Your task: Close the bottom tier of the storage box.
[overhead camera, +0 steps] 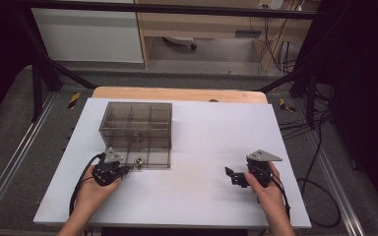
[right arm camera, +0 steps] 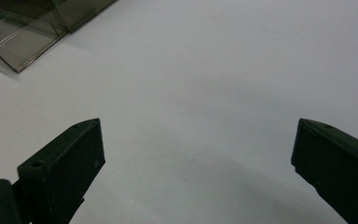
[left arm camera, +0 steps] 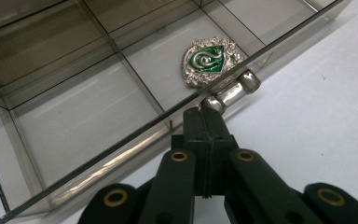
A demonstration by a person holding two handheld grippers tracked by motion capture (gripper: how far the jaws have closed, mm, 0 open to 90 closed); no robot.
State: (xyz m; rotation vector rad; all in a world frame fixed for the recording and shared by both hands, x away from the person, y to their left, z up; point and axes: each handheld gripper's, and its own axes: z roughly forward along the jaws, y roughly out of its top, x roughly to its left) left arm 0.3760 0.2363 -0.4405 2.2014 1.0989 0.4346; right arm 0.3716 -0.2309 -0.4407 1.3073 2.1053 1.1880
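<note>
Left claw: jaws pressed together, flat black plastic with brass-looking rivets further back. The tips sit right against a small shiny metal knob; I honestly can't tell if they're pinching its stem or just touching it.

Knob: short silver cylinder, polished, rounded end, sticking out of the box's front wall straight ahead of the closed tips.

Box: smoky see-through plastic, hard and glossy, split into square compartments by thin dividers. It stretches ahead and to the left of the left claw, with the near wall running diagonally just past the tips. From the high view it's a square grid box right in front of the left hand.

Badge: silver crest with curly ornate edges and a green enamel middle holding a silver swirl. Lies flat in the compartment just beyond the knob, close to the front wall.

Right claw: wide apart, nothing between the two blocky matte black jaws. It hovers over bare tabletop, well away from the box, whose corner is off to its upper left.

Table: smooth white sheet, matte, plain under both claws.

Hands: the left hand and the right hand each grip their own tool from the near edge.
</note>
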